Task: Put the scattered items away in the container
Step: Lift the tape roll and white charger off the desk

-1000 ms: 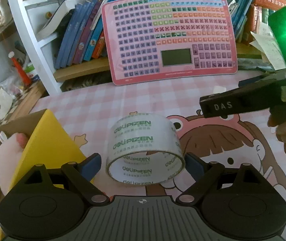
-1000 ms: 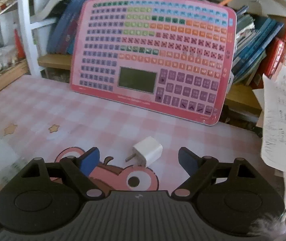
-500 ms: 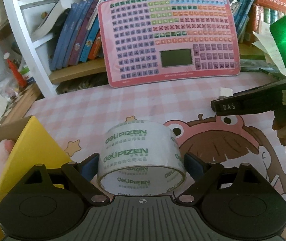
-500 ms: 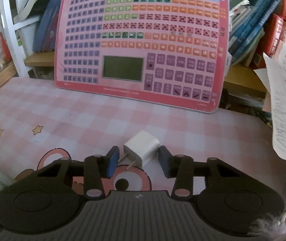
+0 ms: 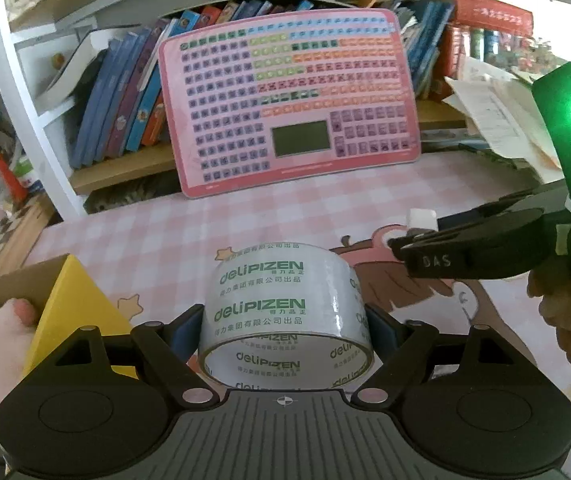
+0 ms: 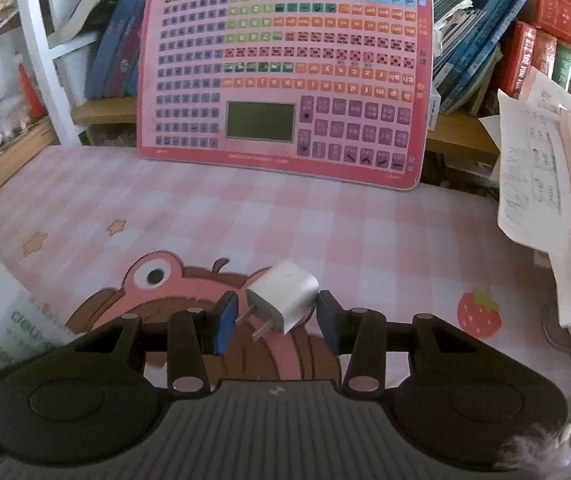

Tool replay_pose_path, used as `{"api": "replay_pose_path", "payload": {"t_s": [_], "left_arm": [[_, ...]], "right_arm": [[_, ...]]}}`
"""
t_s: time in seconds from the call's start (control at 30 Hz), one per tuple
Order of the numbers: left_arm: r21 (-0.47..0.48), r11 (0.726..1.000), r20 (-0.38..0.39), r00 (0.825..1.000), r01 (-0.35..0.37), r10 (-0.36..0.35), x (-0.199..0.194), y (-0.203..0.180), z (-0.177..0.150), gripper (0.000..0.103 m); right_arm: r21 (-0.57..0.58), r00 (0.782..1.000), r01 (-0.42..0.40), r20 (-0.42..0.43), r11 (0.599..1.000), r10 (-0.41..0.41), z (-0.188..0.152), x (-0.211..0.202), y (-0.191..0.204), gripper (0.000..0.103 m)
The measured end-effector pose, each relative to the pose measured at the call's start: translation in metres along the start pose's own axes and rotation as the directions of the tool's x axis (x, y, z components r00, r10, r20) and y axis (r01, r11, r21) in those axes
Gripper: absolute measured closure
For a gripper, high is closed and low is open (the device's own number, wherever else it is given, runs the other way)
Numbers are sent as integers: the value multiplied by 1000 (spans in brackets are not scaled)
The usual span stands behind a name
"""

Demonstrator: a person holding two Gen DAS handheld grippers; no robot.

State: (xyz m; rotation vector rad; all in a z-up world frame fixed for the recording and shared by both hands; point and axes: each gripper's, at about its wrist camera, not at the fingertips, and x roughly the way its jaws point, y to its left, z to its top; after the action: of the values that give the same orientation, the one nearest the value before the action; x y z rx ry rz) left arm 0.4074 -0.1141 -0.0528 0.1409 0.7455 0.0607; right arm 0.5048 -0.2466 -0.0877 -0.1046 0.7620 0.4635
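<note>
Right jaws (image 6: 273,320) closed around white charger (image 6: 283,300), lifted it off tabletop (image 6: 325,220); left jaws (image 5: 285,328) clenched on tape roll (image 5: 285,312), ready for boxing.

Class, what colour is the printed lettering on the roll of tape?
Green lettering on the clear tape roll, best seen in the left wrist view.

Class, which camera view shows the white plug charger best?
The right wrist view: the white plug charger sits close between the tool's fingers, prongs visible. The left wrist view shows only a small white corner behind the other tool.
</note>
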Motion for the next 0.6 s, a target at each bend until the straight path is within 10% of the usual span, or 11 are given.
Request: {"api": "replay_pose_path", "payload": {"t_s": [0.6], "left_arm": [[50, 990, -18, 991, 130, -130, -61, -3, -23, 19]], "right_arm": [[-8, 998, 42, -39, 999, -42, -25, -63, 26, 62]]}}
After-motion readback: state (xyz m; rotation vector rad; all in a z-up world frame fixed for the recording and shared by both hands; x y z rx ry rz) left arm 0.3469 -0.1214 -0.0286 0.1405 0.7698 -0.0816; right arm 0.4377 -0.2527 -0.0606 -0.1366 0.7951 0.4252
